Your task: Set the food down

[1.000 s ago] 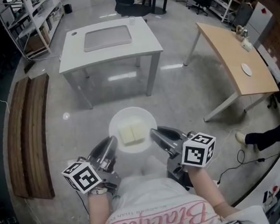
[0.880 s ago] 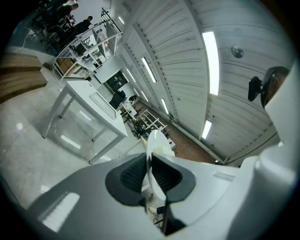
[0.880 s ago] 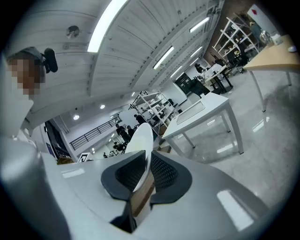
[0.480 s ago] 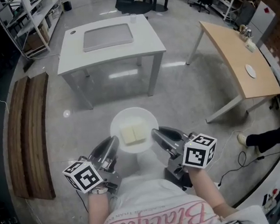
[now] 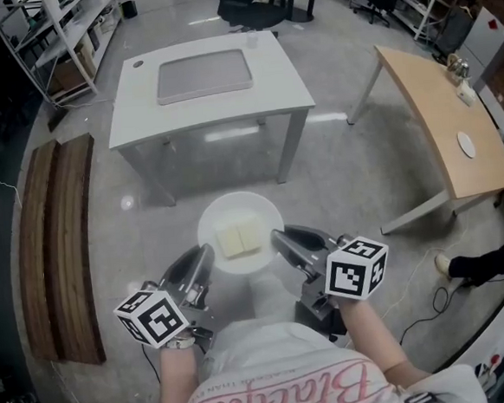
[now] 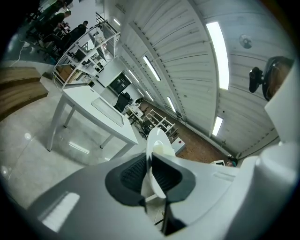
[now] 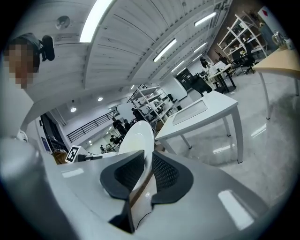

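Observation:
A white plate (image 5: 262,215) with two pale yellow food slabs (image 5: 239,237) is held level in the air in front of the person. My left gripper (image 5: 203,259) is shut on the plate's left rim, and my right gripper (image 5: 278,240) is shut on its right rim. In the left gripper view the plate (image 6: 155,143) stands edge-on between the jaws, with a bit of food (image 6: 164,149) showing. The right gripper view shows the plate (image 7: 138,136) edge-on between its jaws too. A white table (image 5: 205,103) with a grey tray (image 5: 204,75) stands ahead.
A wooden bench (image 5: 59,237) lies on the floor at left. A wood-topped table (image 5: 444,120) with a small white dish (image 5: 466,144) stands at right. Shelving (image 5: 47,30) and office chairs (image 5: 250,5) line the far side. A person's leg (image 5: 487,265) is at the right edge.
The white table now sits slightly lower and further right in the head view, so the person has come a little closer to it. Both grippers hold the plate as before.

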`<control>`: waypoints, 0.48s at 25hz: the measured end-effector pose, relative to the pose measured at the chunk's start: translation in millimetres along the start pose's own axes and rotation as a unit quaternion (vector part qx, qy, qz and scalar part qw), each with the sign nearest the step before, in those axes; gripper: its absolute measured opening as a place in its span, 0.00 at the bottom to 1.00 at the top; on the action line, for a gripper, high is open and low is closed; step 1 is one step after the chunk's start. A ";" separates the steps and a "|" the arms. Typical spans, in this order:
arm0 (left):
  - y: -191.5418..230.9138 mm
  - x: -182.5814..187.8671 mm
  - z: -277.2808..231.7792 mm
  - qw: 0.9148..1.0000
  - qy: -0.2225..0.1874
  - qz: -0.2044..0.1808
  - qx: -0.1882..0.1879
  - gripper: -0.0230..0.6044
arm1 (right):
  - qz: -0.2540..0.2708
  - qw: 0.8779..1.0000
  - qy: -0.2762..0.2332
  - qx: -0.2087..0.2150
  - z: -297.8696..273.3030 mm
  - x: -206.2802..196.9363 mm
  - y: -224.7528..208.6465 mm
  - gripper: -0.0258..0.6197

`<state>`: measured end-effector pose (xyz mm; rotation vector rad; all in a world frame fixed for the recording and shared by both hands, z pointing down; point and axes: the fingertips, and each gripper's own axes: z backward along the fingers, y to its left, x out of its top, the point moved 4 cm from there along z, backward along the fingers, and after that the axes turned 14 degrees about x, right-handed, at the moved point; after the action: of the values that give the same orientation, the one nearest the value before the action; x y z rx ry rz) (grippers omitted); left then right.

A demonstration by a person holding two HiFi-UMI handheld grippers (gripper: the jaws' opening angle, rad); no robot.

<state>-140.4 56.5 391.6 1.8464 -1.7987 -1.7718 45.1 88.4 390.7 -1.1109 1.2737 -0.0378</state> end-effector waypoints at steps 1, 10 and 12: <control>0.8 3.7 -4.9 1.000 -0.002 0.001 0.002 0.09 | -0.001 1.000 0.003 0.001 -3.0 5.0 -4.6 0.13; 12.9 47.1 -56.1 0.999 -0.017 0.031 0.022 0.09 | -0.016 0.999 0.030 0.019 -40.0 58.5 -49.8 0.12; 15.0 57.9 -69.6 0.999 -0.016 0.038 0.026 0.09 | -0.018 0.999 0.036 0.018 -47.9 72.5 -60.5 0.12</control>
<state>-120.9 -33.1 388.1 1.7503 -1.9170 -1.7556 67.0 -15.0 383.9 -1.1086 1.3133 -0.1286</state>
